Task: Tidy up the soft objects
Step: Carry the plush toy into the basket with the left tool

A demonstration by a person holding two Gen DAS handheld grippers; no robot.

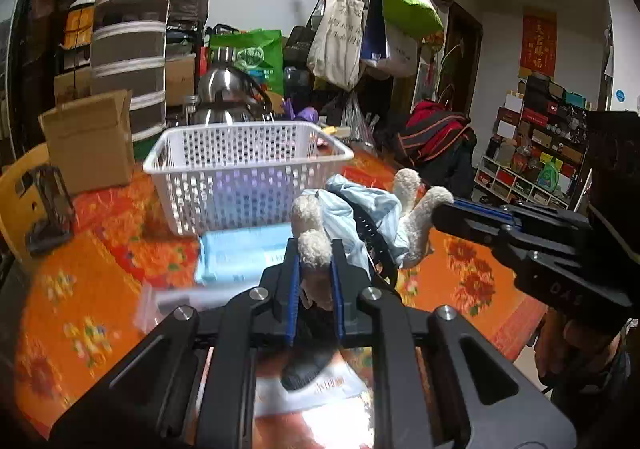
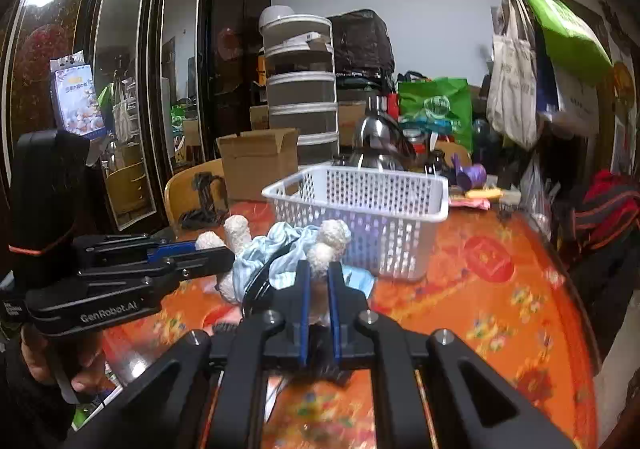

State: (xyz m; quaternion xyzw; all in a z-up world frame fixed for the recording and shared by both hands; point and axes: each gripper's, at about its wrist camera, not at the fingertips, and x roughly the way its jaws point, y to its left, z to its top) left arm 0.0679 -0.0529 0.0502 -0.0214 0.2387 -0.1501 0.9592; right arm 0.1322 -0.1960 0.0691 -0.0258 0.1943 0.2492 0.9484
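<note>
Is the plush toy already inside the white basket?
No, the plush toy hangs between both grippers, in front of the white basket.

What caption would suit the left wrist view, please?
Both grippers, left and right, hold a plush toy before the white basket.

A cream plush toy (image 1: pixel 416 217) in pale blue striped cloth hangs stretched above the tabletop (image 1: pixel 92 289), just before the empty white perforated basket (image 1: pixel 240 177).

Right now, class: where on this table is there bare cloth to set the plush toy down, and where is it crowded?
Bare orange tablecloth lies right of the white basket, toward the table edge. Another patch lies below the cardboard box. It is crowded behind the basket, around the steel kettle, and in front, where the blue pack lies.
</note>
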